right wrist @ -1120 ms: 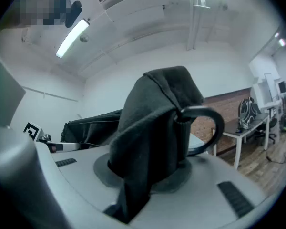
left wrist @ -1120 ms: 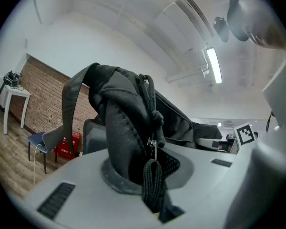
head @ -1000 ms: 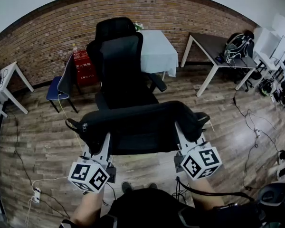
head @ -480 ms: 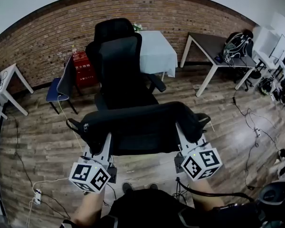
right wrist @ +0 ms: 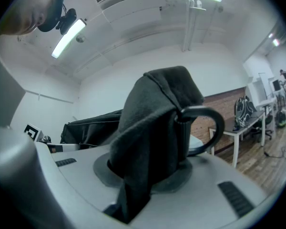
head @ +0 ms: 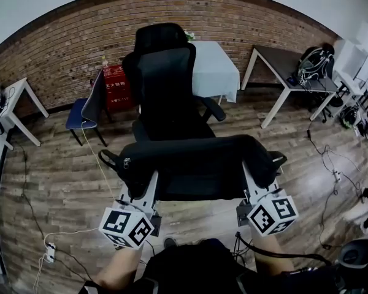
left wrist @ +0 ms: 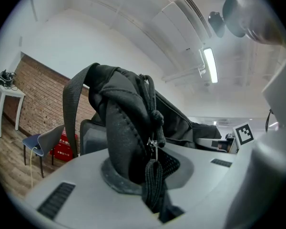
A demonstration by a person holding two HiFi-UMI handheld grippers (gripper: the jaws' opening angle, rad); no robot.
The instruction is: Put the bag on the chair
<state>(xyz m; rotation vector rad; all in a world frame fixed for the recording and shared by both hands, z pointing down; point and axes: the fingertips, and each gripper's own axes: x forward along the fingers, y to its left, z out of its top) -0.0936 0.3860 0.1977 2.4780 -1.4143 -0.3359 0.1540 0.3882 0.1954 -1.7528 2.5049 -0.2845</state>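
A long black bag point(head: 196, 164) hangs level between my two grippers, in front of and a little above the seat of a black office chair point(head: 168, 81) with a tall mesh back. My left gripper point(head: 148, 185) is shut on the bag's left end, where dark fabric, a zip pull and a strap point(left wrist: 133, 137) fill the jaws. The bag's right end is clamped by my right gripper point(head: 250, 176), with folded black cloth and a plastic loop point(right wrist: 157, 142) between its pads. The chair's seat is mostly hidden behind the bag.
A white-clothed table point(head: 214, 69) stands behind the chair, a blue chair point(head: 86, 109) and red box point(head: 115, 84) at left, a dark desk point(head: 291, 66) at right, a small white table point(head: 15, 100) far left. Cables and a power strip point(head: 49, 250) lie on the wooden floor.
The view has shifted so the chair and bag sit slightly further right and lower in the picture. The bag stays held between both grippers, a bit closer to the chair.
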